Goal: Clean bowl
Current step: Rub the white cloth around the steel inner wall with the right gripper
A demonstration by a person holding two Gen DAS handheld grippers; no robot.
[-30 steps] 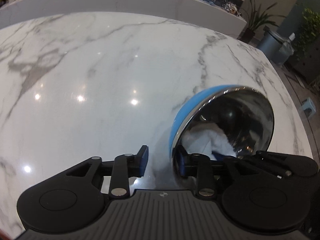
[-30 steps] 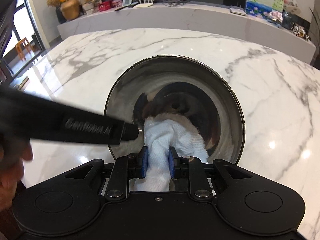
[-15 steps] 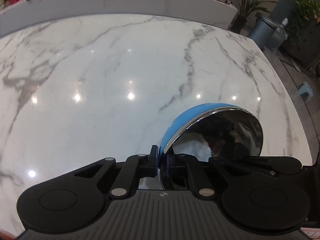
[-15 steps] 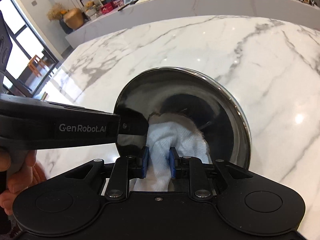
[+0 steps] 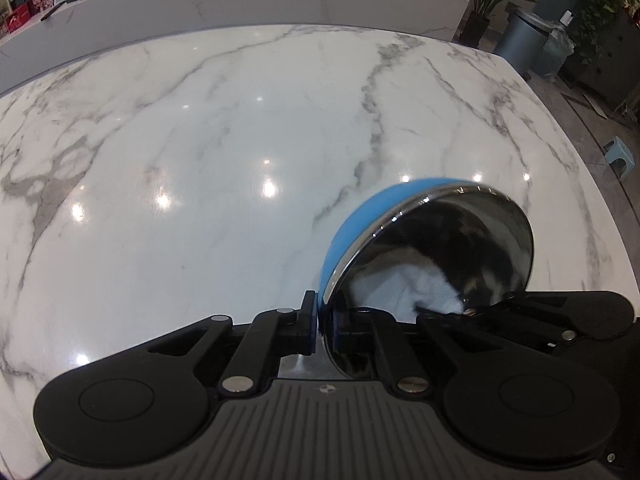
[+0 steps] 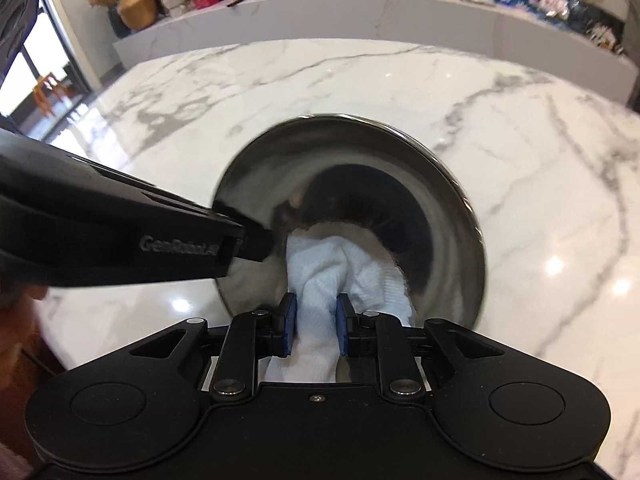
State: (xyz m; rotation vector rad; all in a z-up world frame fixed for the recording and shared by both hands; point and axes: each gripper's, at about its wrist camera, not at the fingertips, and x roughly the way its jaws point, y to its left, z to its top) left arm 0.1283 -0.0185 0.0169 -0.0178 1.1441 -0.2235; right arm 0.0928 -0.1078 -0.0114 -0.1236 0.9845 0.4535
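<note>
Right now you are working near one edge of the marble table point(image 5: 224, 152), and most of its white, grey-veined top is lying bare beyond the bowl, with wide room ahead and to the left in the left wrist view. In that view the table's right edge is running close past the bowl, with floor, a grey bin point(image 5: 520, 36) and a small stool point(image 5: 620, 156) beyond it; a long marble counter point(image 6: 360, 12) is standing across the far side.

The bowl point(image 5: 440, 240) is sitting tipped up on its side rather than flat: its blue outer shell is facing left and its shiny steel mouth is facing right in the left wrist view, and in the right wrist view the mouth is opening straight toward your right gripper. Being round, it is showing no long axis; its rim is standing steeply to the tabletop.

Your left gripper point(image 5: 322, 322) is pinching the near rim of the bowl, one pad outside on the blue shell and one inside. Your right gripper point(image 6: 313, 322) is clamping a white cloth point(image 6: 344, 276), which is bunching forward against the bowl's inner wall. The black body of the left gripper is reaching in from the left of the right wrist view, touching the rim.
</note>
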